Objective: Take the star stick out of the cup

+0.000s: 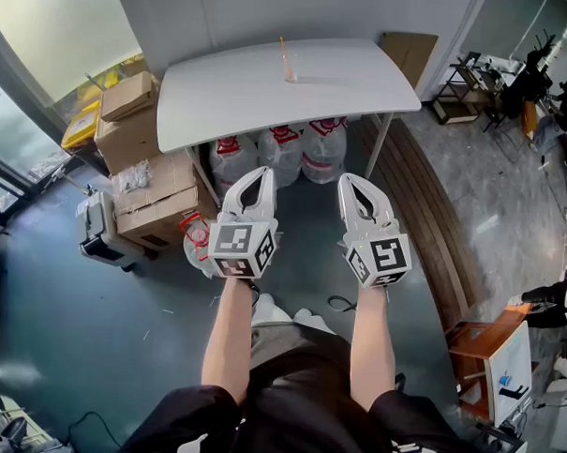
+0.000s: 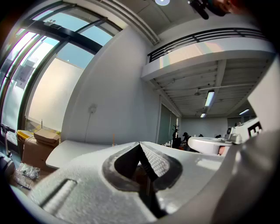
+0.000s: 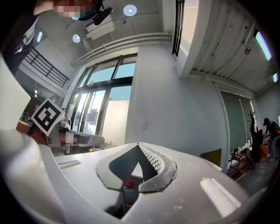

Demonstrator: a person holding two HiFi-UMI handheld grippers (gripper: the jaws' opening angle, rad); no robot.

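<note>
White table (image 1: 223,96) ahead carries the cup (image 1: 290,73) with its stick (image 1: 283,48) — we hold our left gripper (image 1: 263,173) and right gripper (image 1: 347,180) pinched together, empty, well short of it.

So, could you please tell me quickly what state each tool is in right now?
Left tool: closed, holding nothing.
Right tool: closed, holding nothing.

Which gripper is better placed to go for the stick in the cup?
Left, marginally. Both grippers are shut, empty and short of the table, but the cup stands more nearly ahead of the left gripper than the right gripper.
</note>
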